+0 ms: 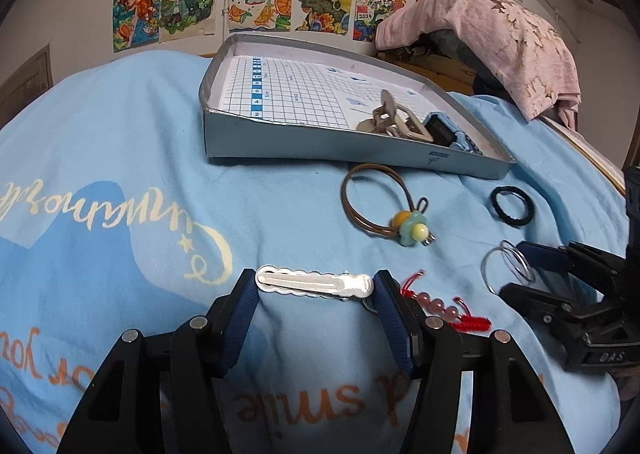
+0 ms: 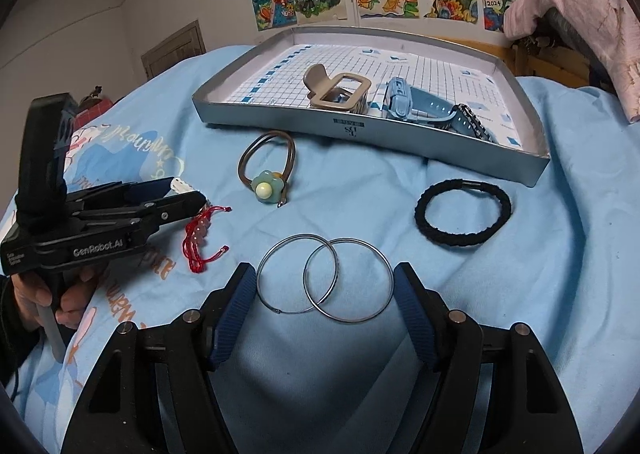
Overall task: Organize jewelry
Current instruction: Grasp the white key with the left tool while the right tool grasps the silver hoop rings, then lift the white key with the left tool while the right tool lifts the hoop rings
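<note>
Bracketing the silver hair clip [image 1: 314,286], the left tool [image 1: 316,288] has one blue pad at each end of the clip, so the clip's long axis runs left to right, straight across the gap between the jaws. The pads meet the clip ends, so the grip reads as closed on the clip lengthwise, though how firmly cannot be confirmed. The clip lies on the blue bedsheet [image 1: 140,141].

The right tool [image 2: 325,290] stands open around the two silver hoops [image 2: 324,280], which lie flat and overlapping side by side; their combined long axis also runs across the jaws. The left pad is just beside the left hoop and the right pad touches or nearly touches the right hoop.

Further out lie the red beaded bracelet [image 2: 200,240], the flower hair tie [image 2: 267,167] and the black hair band [image 2: 463,212]. The grey tray [image 2: 280,121], already holding a claw clip [image 2: 336,91] and a blue watch [image 2: 404,101], sits at the far side, directly ahead of both tools. Judged from this layout, each item travels forward and over the near tray wall.
</note>
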Demonstrator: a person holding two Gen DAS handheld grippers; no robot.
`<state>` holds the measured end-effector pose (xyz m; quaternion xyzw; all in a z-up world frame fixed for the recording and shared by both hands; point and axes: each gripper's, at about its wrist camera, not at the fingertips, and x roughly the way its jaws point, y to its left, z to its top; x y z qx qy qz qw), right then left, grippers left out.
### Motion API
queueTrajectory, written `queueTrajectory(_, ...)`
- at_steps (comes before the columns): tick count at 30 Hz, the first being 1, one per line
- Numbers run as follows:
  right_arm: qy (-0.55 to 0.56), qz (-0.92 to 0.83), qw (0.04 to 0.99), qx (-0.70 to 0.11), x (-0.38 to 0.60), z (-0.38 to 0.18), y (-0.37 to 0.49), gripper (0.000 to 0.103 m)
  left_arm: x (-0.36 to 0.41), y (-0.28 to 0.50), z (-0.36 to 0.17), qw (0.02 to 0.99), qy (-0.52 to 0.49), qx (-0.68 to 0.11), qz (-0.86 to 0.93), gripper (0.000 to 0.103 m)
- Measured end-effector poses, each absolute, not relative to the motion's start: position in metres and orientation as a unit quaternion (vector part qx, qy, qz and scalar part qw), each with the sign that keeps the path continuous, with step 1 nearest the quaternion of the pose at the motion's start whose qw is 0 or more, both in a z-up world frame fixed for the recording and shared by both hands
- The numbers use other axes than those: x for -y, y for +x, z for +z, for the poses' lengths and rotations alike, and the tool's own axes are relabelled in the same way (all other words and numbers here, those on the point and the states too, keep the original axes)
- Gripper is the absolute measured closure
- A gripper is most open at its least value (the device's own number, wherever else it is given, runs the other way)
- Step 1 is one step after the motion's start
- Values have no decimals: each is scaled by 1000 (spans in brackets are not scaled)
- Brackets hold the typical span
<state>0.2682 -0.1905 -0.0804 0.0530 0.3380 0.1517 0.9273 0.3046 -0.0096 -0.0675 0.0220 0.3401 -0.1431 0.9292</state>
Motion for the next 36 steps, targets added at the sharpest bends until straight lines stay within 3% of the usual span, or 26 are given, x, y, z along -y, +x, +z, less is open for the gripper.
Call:
queueTrajectory(6, 51, 154, 928, -337, 189, -80, 268, 45, 3, 287, -65, 931, -8, -331, -152, 47)
queueTrajectory(14, 46, 156, 928, -336, 189, -81, 271, 63, 0, 283, -64, 932, -24, -327, -156, 47)
queueTrajectory(36, 52, 156, 944, -286, 198, -66, 258, 63, -17, 272, -47, 945, -71, -272, -169, 47)
